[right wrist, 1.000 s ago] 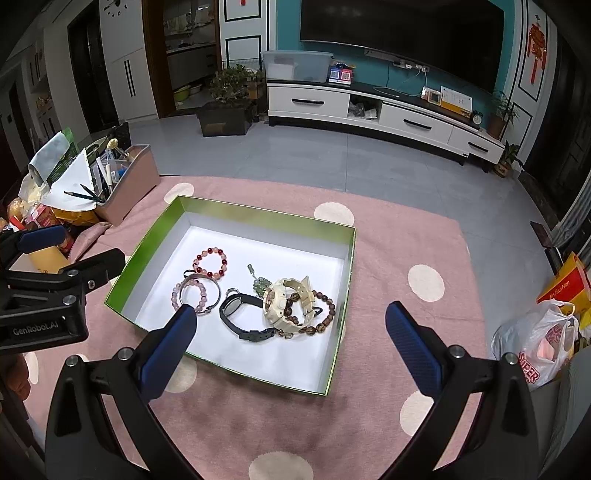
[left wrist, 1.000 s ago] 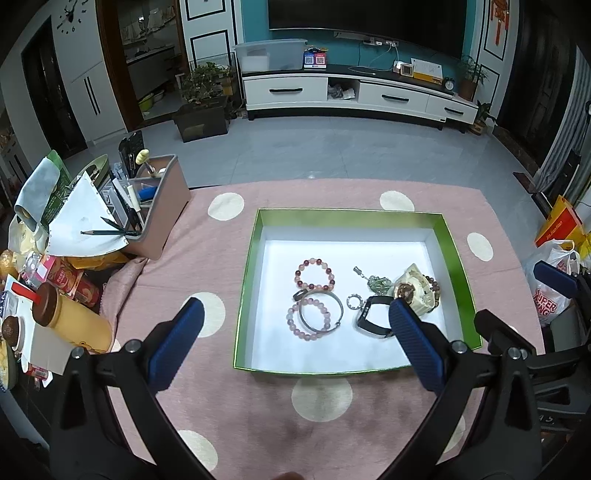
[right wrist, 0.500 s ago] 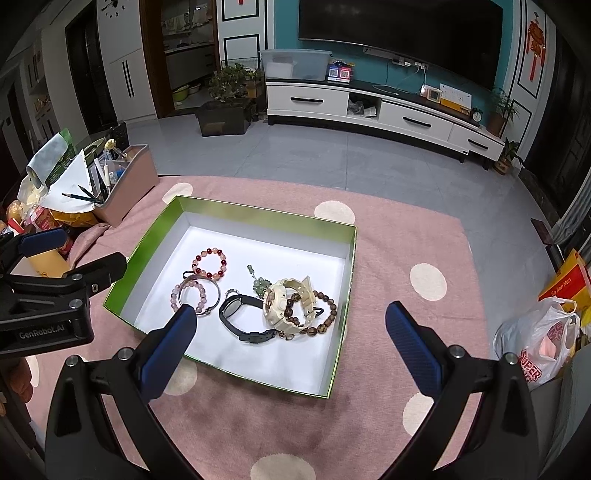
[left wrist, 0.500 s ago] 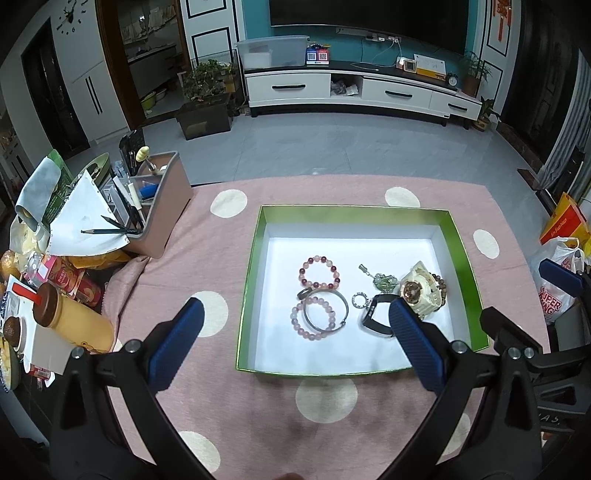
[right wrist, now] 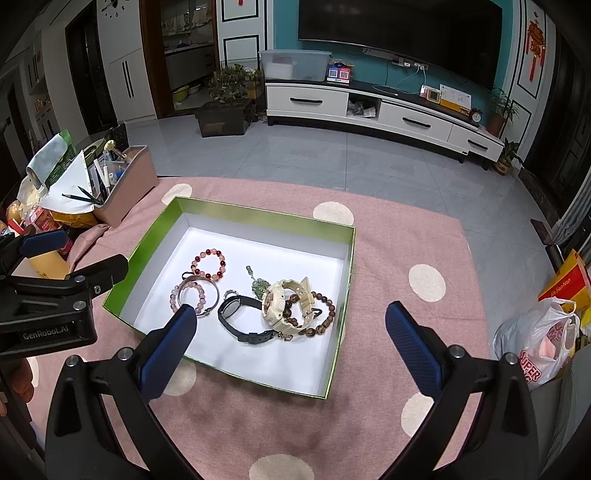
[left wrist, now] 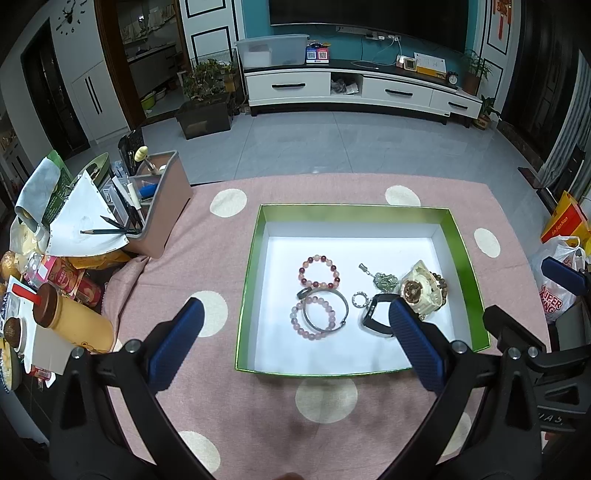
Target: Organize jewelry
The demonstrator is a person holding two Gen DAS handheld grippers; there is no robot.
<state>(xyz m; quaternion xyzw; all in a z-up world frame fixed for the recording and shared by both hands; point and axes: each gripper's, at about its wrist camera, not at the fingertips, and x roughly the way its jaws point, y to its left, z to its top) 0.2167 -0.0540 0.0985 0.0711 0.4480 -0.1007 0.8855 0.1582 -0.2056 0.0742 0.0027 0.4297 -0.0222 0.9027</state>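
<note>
Both the left gripper [left wrist: 291, 332] and right gripper [right wrist: 291, 332] hover spread wide and empty near the green box [left wrist: 255, 258], probably choosing a piece; jewelry (cream watch [right wrist: 284, 302] far right, seemingly tangled with beads) lies inside.

A home living room is shown. A large TV [right wrist: 399, 26] is mounted on a teal wall above a long white cabinet [right wrist: 369, 107] with drawers. Potted plants [right wrist: 229, 83] are set on the grey tiled floor [right wrist: 332, 155], and a clock [left wrist: 68, 26] is hung on a white wall. A kitchen-like room is seen through a doorway [right wrist: 184, 55]. A pink dotted cloth [right wrist: 388, 258] is spread in front.
</note>
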